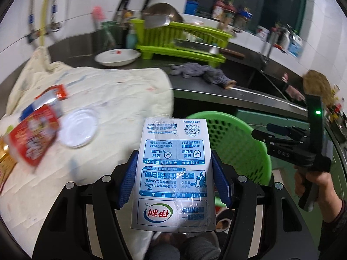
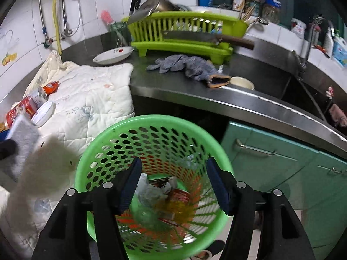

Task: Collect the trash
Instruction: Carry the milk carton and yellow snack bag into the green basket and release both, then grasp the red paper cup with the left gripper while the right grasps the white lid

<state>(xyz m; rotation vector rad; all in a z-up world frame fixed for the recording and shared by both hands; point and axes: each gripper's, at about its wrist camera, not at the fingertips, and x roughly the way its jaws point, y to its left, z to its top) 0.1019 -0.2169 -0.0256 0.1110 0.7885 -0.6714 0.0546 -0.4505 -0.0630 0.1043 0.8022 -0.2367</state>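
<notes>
My left gripper [image 1: 174,173] is shut on a white and blue milk carton [image 1: 173,173], held above the edge of a cream quilted cloth [image 1: 112,91]. It shows blurred at the left of the right wrist view [image 2: 21,136]. The green perforated trash basket [image 1: 229,138] stands just right of the carton. My right gripper [image 2: 173,184] is open and empty directly over the basket [image 2: 108,143], which holds wrappers and a red can. Red cans [image 2: 23,108], a red packet [image 1: 34,138] and a white plastic lid [image 1: 78,131] lie on the cloth.
A steel counter [image 2: 195,91] carries a white plate [image 2: 113,55], a grey rag [image 2: 186,65], and a green dish rack [image 2: 184,34] with a cleaver. A sink [image 2: 303,91] sits at the right over teal cabinets [image 2: 282,162].
</notes>
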